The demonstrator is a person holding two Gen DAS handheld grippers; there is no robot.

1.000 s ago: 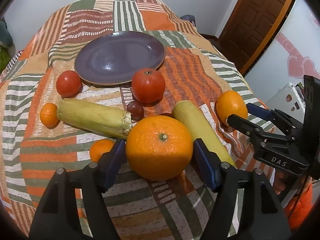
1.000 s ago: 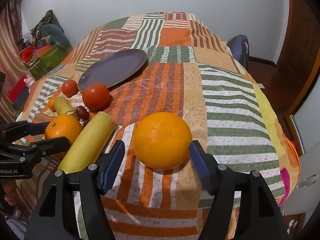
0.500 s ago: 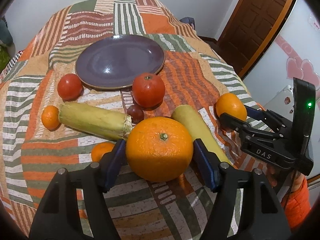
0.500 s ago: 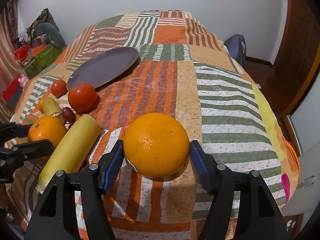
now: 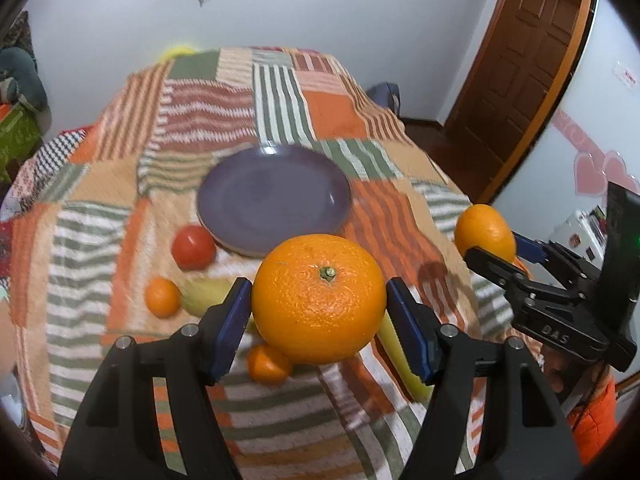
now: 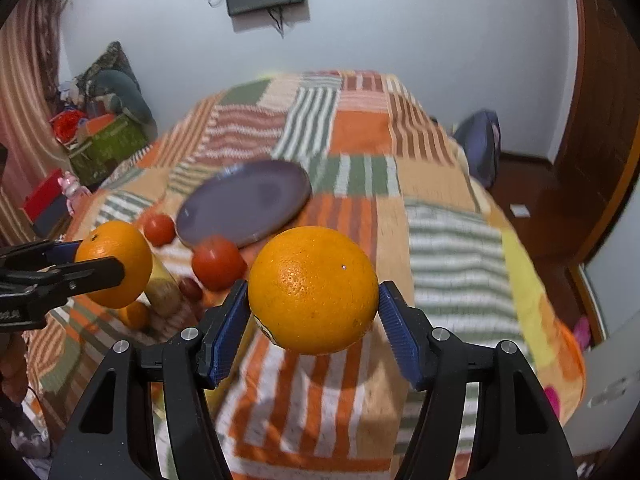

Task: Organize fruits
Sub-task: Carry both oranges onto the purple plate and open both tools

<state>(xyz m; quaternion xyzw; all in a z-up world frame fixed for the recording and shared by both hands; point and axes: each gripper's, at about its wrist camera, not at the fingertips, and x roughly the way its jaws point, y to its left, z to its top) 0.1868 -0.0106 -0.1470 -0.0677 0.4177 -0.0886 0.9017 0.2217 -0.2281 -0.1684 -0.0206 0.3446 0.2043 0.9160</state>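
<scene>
Nearest in the left wrist view, the left gripper is closed to the width of a large orange, its blue pads pressed on either side, stem end facing the camera. The fruit hangs above the patchwork cloth, and it hides much of what lies below: only a sliver of a small mandarin shows under it, and a yellow squash pokes out at its lower right, the rest cut off by the finger. Left of it, another mandarin sits touching the end of a blurred yellow-green vegetable, hard to identify through the smear.

The right gripper likewise clamps a second orange between its pads, held clear of the cloth; a pale sticker at its lower left is partly hidden.

Farther on, a tomato lies just beside the near rim of the purple plate. In the right wrist view a second tomato also sits close to the plate, with a dark grape beside it, half hidden. Everything on the cloth is motion-blurred.
</scene>
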